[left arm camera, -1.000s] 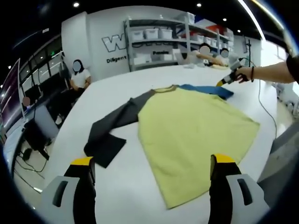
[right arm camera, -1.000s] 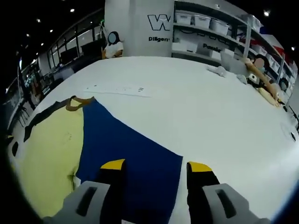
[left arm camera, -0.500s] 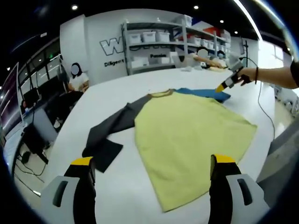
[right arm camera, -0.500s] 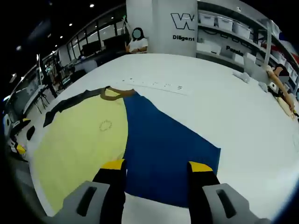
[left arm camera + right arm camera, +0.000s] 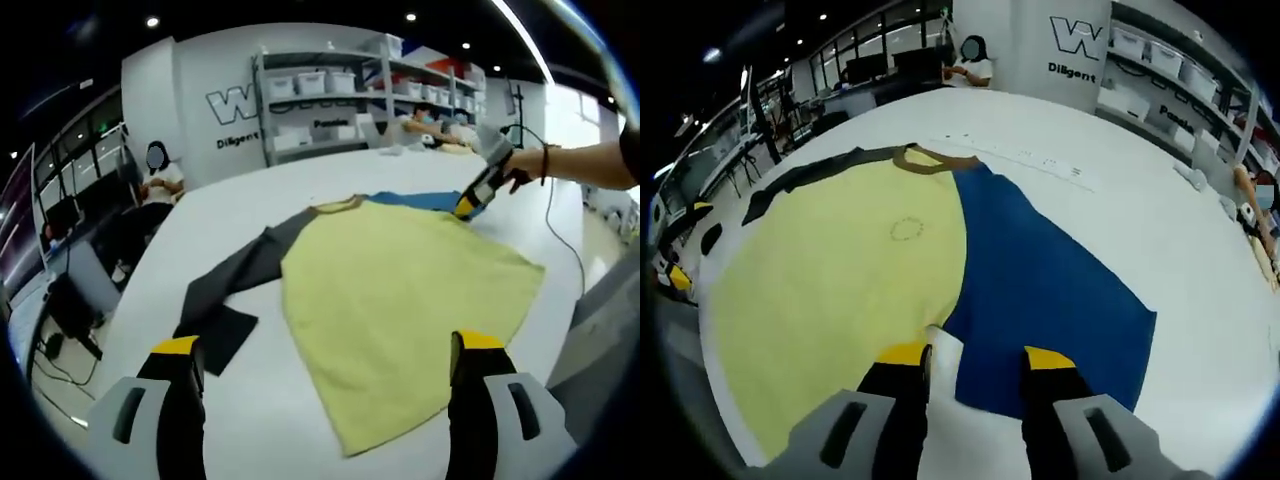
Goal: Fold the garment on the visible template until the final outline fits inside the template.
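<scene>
Yellow-bodied garment flat on the white worktop, right claw at its blue sleeve

Yellow cloth makes the body of the garment (image 5: 400, 290), which lies spread flat on the white worktop (image 5: 260, 420). Its dark grey sleeve (image 5: 235, 290) runs out to one side with the cuff end folded back, and its blue sleeve (image 5: 1050, 290) lies wide on the other side.

In the left gripper view the left claw (image 5: 325, 350) hangs above the near hem, jaws wide apart and holding nothing; the hem's corner lies between and just ahead of its tips. Bare worktop runs around the hem and out past the grey sleeve to the table's rounded edge.

In the right gripper view the right claw (image 5: 967, 356) stands at the seam where the yellow body meets the blue sleeve. Its jaws are a little apart, with a pale fold of the cloth's edge just ahead of the left tip; whether it grips that fold cannot be told. In the left gripper view the same claw (image 5: 468, 208), held by a hand (image 5: 515, 172), reaches down to the blue sleeve at the far side. Beyond the blue sleeve the worktop is open and white, with a faint printed line (image 5: 1025, 157) past the collar (image 5: 935, 160).
</scene>
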`<state>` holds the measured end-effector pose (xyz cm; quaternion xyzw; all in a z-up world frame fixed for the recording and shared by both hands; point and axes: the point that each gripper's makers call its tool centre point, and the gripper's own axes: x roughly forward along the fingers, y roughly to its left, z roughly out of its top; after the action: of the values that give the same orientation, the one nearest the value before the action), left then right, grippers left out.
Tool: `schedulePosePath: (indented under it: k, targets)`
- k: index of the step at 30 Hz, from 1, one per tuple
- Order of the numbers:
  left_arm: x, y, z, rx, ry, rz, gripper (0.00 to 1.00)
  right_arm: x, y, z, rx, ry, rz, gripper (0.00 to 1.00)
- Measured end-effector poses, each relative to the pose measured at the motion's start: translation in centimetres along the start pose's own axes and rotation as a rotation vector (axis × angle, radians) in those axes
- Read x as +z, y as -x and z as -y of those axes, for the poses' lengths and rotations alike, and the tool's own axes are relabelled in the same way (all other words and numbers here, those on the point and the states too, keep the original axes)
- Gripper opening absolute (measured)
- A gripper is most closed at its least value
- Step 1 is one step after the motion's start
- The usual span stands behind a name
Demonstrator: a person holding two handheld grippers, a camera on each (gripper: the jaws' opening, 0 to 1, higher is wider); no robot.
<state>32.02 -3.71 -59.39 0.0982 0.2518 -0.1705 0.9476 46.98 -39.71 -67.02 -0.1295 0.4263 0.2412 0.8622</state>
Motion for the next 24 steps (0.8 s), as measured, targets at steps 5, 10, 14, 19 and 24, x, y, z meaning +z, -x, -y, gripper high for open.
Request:
schedulePosePath:
  k: [5, 10, 14, 19, 24]
  targets:
    - [0.1, 0.0, 0.1, -0.001, -0.002, 0.004, 0.99, -0.6, -0.2, -0.2, -0.002, 0.018, -0.016, 0.24]
    - [0.0, 0.0, 0.0, -0.001, -0.001, 0.002, 0.99, -0.8, -0.1, 0.2, -0.014, 0.028, -0.02, 0.2]
    - [0.1, 0.1, -0.1, 0.003, 0.002, 0.004, 0.99, -0.9, -0.1, 0.7, -0.045, 0.053, -0.018, 0.13]
    - [0.0, 0.1, -0.1, 0.004, 0.002, 0.004, 0.99, -0.8, -0.2, 0.8, -0.077, 0.079, -0.02, 0.09]
    - [-0.1, 0.1, -0.2, 0.009, 0.005, -0.001, 0.99, -0.7, 0.0, 1.1, -0.095, 0.104, -0.026, 0.0]
